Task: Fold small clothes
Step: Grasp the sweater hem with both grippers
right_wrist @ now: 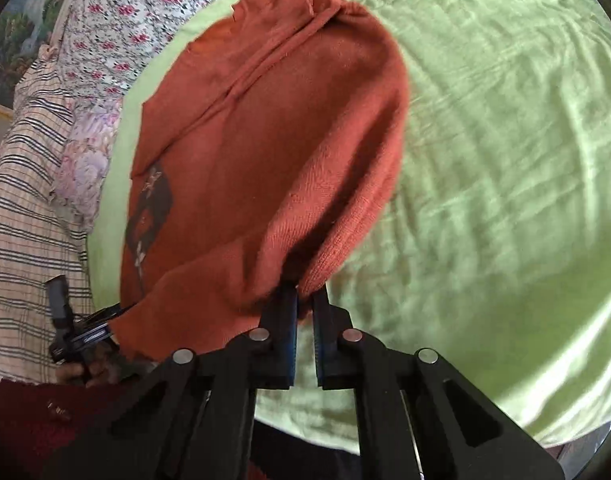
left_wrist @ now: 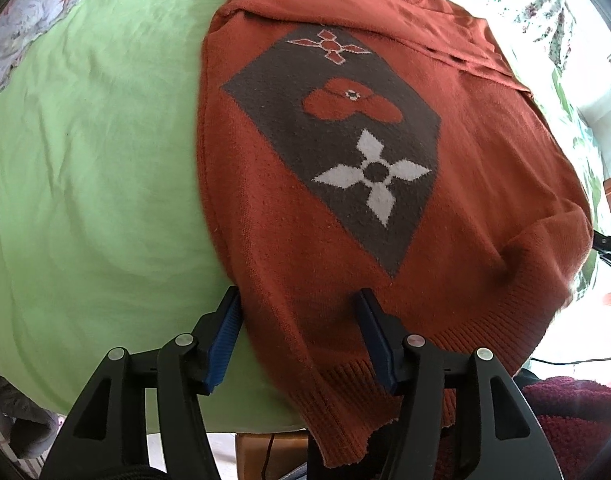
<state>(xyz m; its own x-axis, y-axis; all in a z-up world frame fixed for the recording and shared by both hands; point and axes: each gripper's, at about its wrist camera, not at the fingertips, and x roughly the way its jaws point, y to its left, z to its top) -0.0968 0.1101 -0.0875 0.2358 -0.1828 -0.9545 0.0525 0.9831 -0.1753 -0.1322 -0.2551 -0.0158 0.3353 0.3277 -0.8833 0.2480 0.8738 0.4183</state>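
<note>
Folding has barely begun: the orange sweater (left_wrist: 305, 240) lies spread across the green sheet (left_wrist: 85, 180), sleeves tucked in. Right tongs (right_wrist: 305, 300), bottom centre, pinch its hem corner; left tongs (left_wrist: 301, 300) stand apart astride the other corner.

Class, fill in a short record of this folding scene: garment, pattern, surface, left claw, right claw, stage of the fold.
garment: orange sweater, lying front up
pattern: grey diamond with flower motifs
surface: green sheet
left claw: left claw open, straddling the sweater's hem corner, not pinching
right claw: right claw shut on the sweater's ribbed edge, cloth bunched there
stage: one side gripped, body not yet folded
</note>
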